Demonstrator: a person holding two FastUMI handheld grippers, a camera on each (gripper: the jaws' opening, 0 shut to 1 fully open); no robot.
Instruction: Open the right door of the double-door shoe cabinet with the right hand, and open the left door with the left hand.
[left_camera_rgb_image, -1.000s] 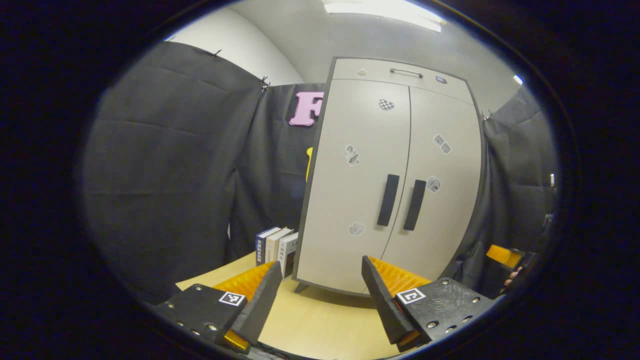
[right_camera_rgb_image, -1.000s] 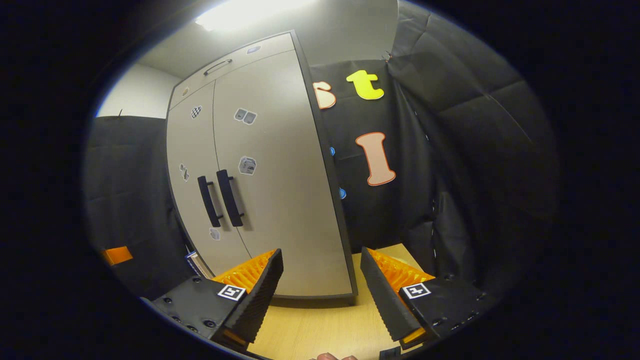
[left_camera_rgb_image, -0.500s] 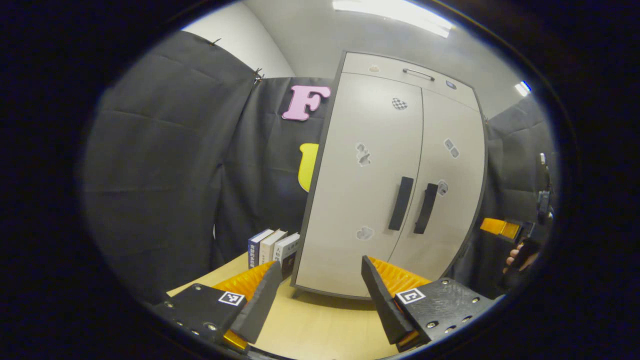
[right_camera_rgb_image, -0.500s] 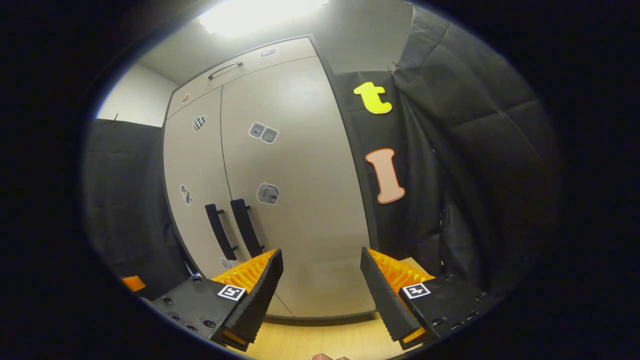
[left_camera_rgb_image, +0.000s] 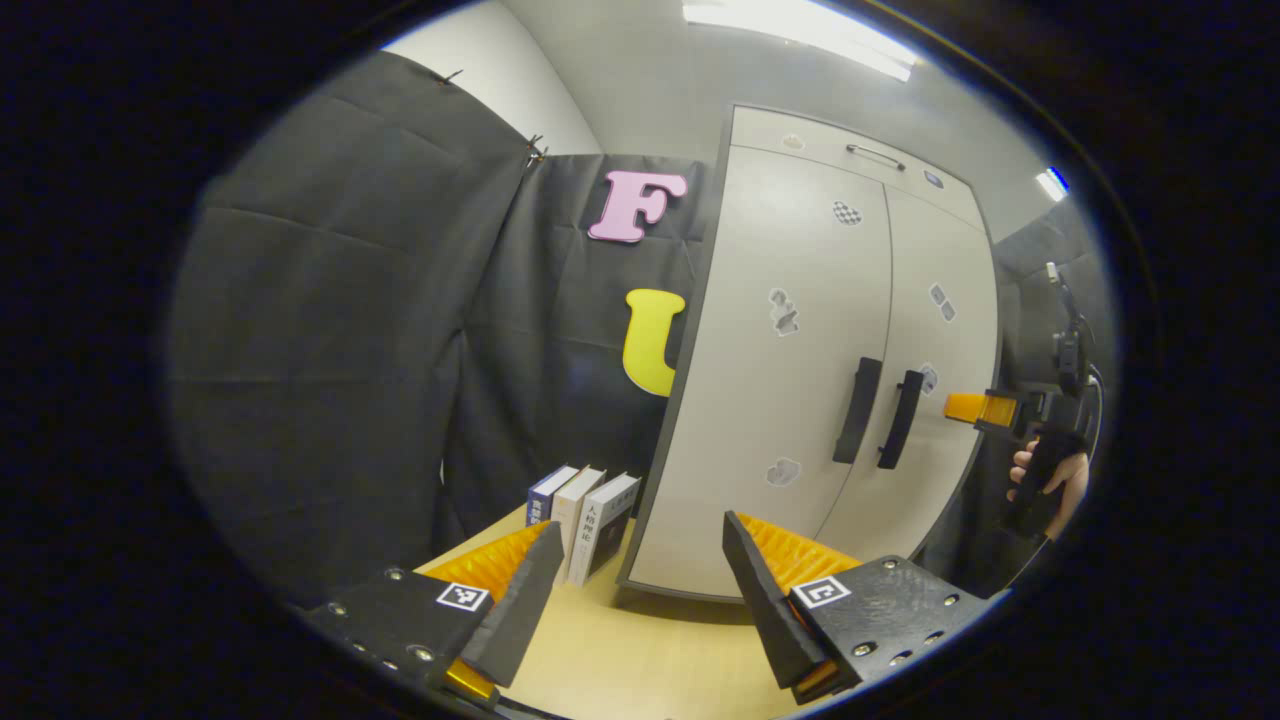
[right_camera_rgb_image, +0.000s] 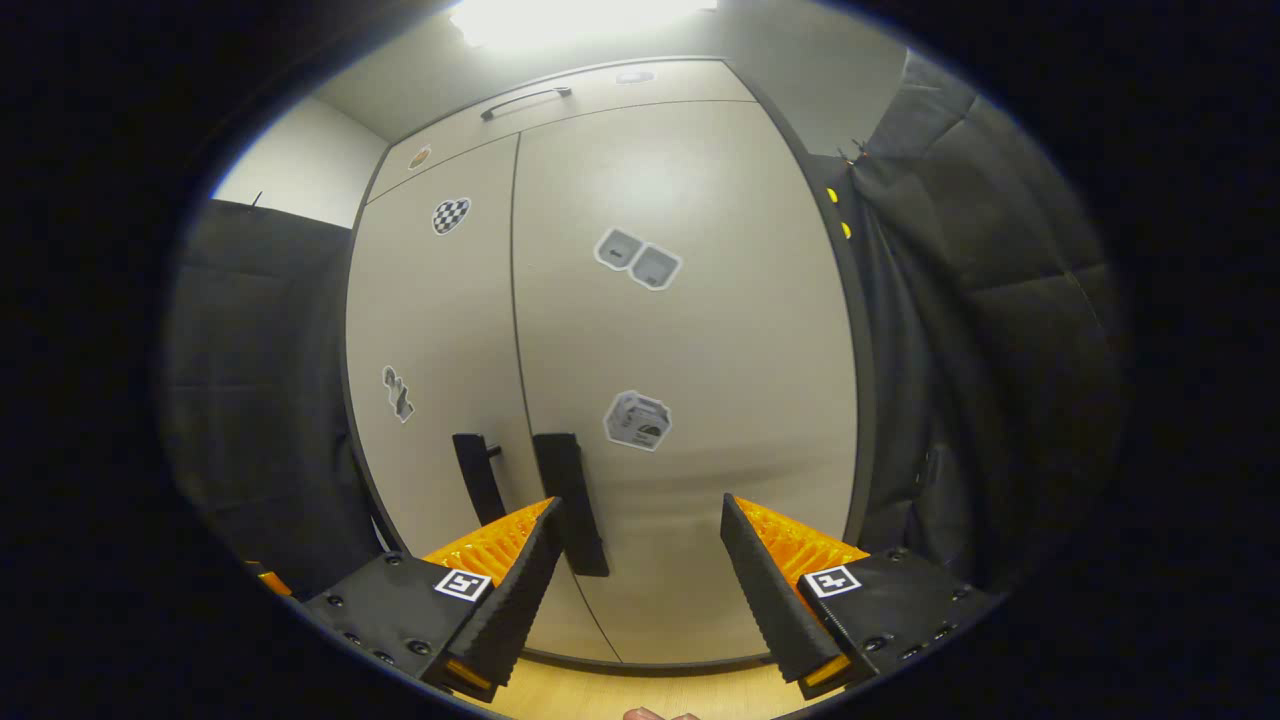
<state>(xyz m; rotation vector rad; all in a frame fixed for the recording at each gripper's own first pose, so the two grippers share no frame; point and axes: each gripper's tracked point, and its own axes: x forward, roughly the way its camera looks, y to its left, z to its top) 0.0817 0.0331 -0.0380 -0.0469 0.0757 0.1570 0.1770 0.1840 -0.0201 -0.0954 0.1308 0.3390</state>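
Observation:
The beige shoe cabinet (left_camera_rgb_image: 790, 400) stands on the wooden table with both doors closed. In the right gripper view the right door (right_camera_rgb_image: 680, 330) is close ahead, and its black vertical handle (right_camera_rgb_image: 570, 500) lies just right of my left finger. The left door's handle (right_camera_rgb_image: 478, 478) is beside it. My right gripper (right_camera_rgb_image: 640, 570) is open, near the handle but apart from it. My left gripper (left_camera_rgb_image: 635, 590) is open over the table, well short of the left door (left_camera_rgb_image: 780, 380) and its handle (left_camera_rgb_image: 857, 410). The right gripper (left_camera_rgb_image: 985, 408) and the hand holding it appear at the far right of the left gripper view.
Three upright books (left_camera_rgb_image: 585, 510) stand on the wooden table (left_camera_rgb_image: 640, 650) left of the cabinet. Black cloth walls close in on both sides. A drawer with a metal handle (right_camera_rgb_image: 525, 100) tops the cabinet.
My right gripper has moved closer to the cabinet, so the right door's handle now sits beside its left finger. My left gripper has swung left, showing more wall and the books.

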